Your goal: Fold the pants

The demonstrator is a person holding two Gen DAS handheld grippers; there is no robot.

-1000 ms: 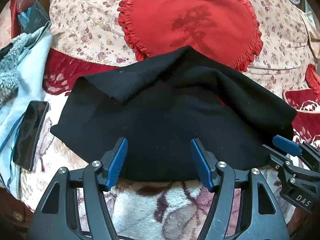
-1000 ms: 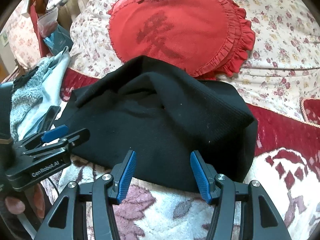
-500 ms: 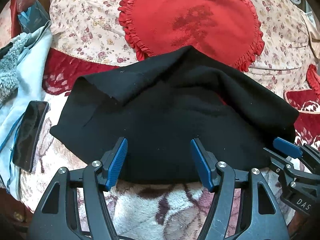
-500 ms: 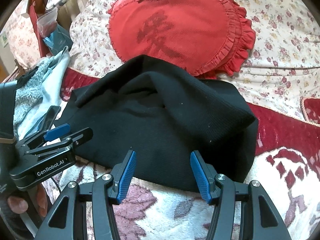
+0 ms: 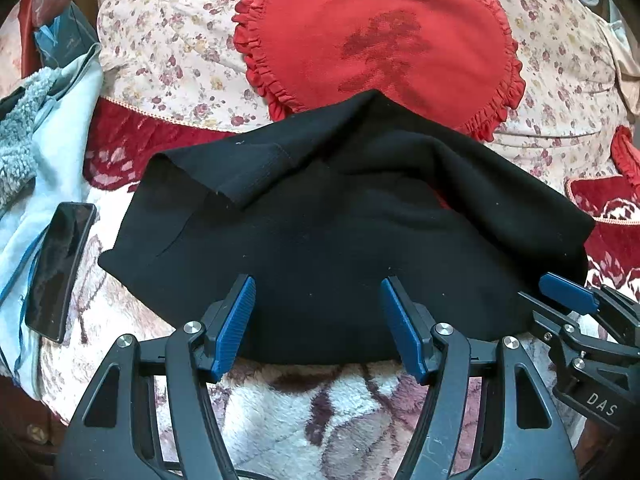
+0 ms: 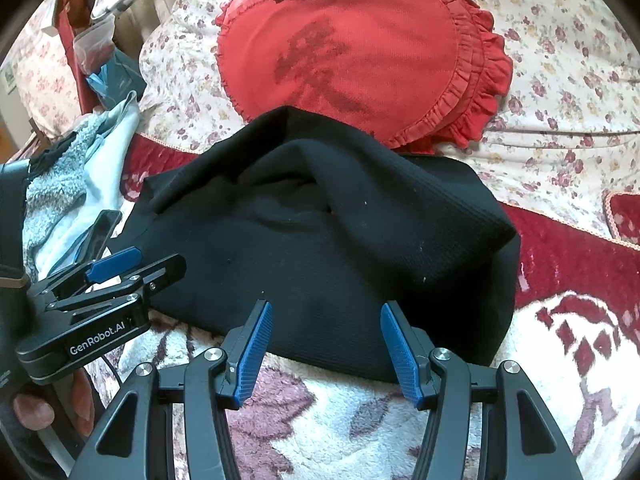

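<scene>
The black pants [image 5: 340, 232] lie folded in a loose, rumpled bundle on the bed, also shown in the right wrist view [image 6: 328, 240]. Their far edge leans on a red heart-shaped cushion [image 5: 380, 36]. My left gripper [image 5: 318, 312] is open and empty, its blue pads just above the near edge of the pants. My right gripper [image 6: 326, 338] is open and empty over the near edge too. Each gripper shows in the other's view: the right one [image 5: 576, 304] at the pants' right corner, the left one [image 6: 116, 276] at their left edge.
A dark phone [image 5: 60, 272] lies left of the pants on a pale blue and grey fleece garment [image 5: 36, 148]. Floral bedding [image 6: 560, 80] and a red-and-cream blanket [image 6: 580, 280] surround the pants. Clutter [image 6: 100, 32] stands at the far left.
Almost nothing has moved. Both grippers stay open over the near edge of the pants; the views have shifted only slightly.
</scene>
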